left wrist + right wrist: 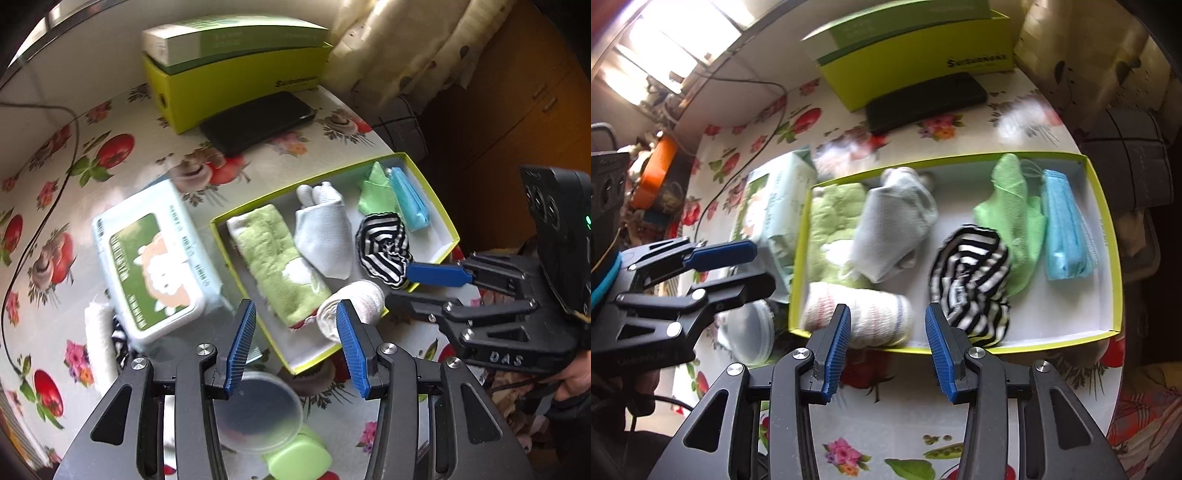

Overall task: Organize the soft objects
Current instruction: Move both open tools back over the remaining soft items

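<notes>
A shallow box with a lime-green rim (1110, 236) (436, 195) lies on the flowered tablecloth. It holds a fuzzy green towel (831, 225) (277, 262), a grey sock (890, 229) (325, 236), a black-and-white striped cloth (971, 280) (384, 247), a light green cloth (1015, 221), a blue mask (1065, 236) and a rolled white cloth with red stripes (871, 317) (354, 302) at the near edge. My right gripper (886, 347) is open and empty just in front of that roll. My left gripper (295, 343) is open and empty, left of the box.
A wet-wipes pack (155, 258) lies left of the box. A black case (258, 122) and a lime box (236, 81) stand at the back. A clear round lid (258, 413) and a green container (299, 458) lie near my left gripper. A cable (40, 214) runs at left.
</notes>
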The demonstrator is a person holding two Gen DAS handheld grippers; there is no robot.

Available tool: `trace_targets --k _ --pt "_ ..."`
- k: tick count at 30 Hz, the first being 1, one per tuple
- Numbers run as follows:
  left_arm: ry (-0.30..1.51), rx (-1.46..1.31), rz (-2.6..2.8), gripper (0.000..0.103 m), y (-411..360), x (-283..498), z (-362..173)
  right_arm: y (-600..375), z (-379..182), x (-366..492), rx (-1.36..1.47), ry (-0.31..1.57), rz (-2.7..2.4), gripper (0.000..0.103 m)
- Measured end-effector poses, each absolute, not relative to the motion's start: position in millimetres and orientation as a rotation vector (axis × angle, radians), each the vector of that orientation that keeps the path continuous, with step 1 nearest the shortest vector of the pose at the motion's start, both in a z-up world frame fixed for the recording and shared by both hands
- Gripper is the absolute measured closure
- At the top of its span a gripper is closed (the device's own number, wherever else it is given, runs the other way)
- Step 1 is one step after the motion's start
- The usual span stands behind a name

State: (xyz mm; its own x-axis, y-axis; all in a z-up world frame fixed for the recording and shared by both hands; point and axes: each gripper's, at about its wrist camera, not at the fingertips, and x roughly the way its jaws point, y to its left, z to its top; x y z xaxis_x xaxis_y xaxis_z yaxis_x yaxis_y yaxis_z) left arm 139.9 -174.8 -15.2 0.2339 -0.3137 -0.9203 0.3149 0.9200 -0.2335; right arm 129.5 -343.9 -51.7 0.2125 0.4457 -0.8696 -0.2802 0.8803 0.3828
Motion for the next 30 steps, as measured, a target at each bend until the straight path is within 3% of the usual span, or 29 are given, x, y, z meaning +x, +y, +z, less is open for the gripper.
trace_targets --k 7,19,30 --pt "1.256 -0.051 -0.375 0.056 -151.0 133.4 -11.8 -308.2 -61.9 124.9 0.066 1.28 0.521 0.062" --pt "1.233 -0.088 -0.363 0.056 -139.8 124.2 -3.9 -326.6 -74.6 131.6 -0.003 1.322 0.403 0.06" --pt "1.216 -0.117 -0.318 0.056 -124.4 116.4 4.4 -318.5 -39.3 123.2 0.026 1.257 0.451 0.06"
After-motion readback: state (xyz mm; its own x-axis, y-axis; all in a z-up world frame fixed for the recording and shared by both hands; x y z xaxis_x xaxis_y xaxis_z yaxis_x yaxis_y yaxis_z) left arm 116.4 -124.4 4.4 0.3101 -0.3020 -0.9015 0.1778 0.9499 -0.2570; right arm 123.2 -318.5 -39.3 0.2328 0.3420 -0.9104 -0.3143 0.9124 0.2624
